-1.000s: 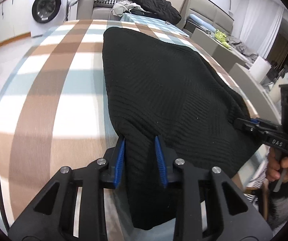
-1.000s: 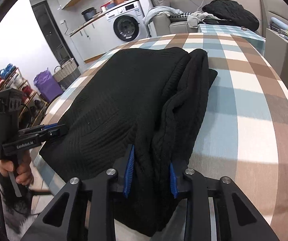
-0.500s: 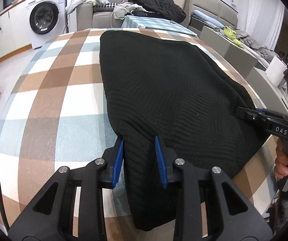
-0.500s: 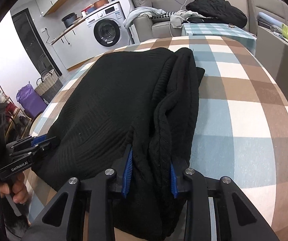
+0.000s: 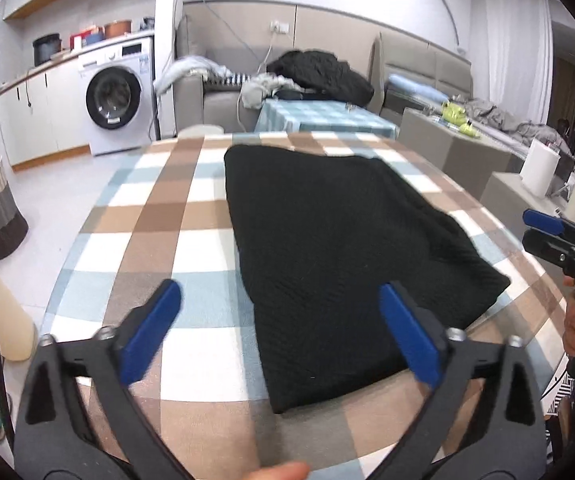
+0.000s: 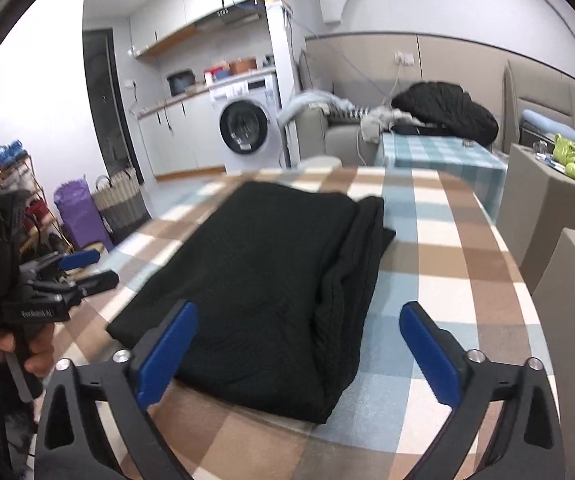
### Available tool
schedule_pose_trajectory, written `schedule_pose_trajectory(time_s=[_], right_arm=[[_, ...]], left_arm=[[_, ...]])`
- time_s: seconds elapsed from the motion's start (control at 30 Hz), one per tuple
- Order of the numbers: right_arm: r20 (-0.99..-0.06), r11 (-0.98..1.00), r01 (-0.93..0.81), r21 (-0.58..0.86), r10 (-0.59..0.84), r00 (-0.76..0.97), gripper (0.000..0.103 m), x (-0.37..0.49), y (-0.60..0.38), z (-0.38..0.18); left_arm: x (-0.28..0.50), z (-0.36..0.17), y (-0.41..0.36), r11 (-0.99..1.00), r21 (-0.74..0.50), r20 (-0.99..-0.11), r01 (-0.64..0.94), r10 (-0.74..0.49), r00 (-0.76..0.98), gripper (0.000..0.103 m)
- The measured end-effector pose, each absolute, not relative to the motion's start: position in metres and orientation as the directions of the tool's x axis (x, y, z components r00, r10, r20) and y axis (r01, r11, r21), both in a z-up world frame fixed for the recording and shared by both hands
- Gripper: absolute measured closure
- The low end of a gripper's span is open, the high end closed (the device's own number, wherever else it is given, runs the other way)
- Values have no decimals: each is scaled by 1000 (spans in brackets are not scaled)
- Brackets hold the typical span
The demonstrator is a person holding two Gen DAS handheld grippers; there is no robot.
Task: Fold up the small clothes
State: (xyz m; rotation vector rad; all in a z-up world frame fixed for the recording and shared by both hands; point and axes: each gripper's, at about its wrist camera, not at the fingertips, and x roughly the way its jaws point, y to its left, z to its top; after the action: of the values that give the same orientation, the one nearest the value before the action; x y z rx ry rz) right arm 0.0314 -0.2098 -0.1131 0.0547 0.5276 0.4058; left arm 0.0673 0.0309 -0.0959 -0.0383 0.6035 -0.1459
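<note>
A black knit garment lies folded flat on the checked table; it also shows in the right wrist view, with a bunched folded edge along its right side. My left gripper is open and empty, raised above the garment's near left corner. My right gripper is open and empty, raised above the garment's near right edge. Each gripper appears in the other's view: the right one and the left one, both open.
A washing machine and cabinets stand at the back left. A sofa with a black pile of clothes and a small checked table lie behind. Baskets and a shoe rack stand on the floor at left.
Both grippers let go of the black garment, opened wide and pulled back and up from it. The garment now lies flat on the table.
</note>
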Motion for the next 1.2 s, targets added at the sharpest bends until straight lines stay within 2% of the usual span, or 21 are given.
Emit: schedule_pose_trajectory(time_s=[0.1,0.33,0.63,1.2], right_arm=[[-442,910,-379,167,413,796,0,23,-212,-107],[-411,912,-386,142,409,815,0,23,-205,-112],[-371,918,-375,128,395,840,0,26,-204,-126],[-304,915,-384,122,403,864,0,16,-209,-127]], left_arm=[[55,-91,29,989,-83,-505,119,-145,851,1],[45,-92,25,993,-82,-456,91,-118,882,1],[45,-100,25,995,-67,-439,74,-96,893,1],[45,-106,26,991,-77,-431,107,-130,893,1]])
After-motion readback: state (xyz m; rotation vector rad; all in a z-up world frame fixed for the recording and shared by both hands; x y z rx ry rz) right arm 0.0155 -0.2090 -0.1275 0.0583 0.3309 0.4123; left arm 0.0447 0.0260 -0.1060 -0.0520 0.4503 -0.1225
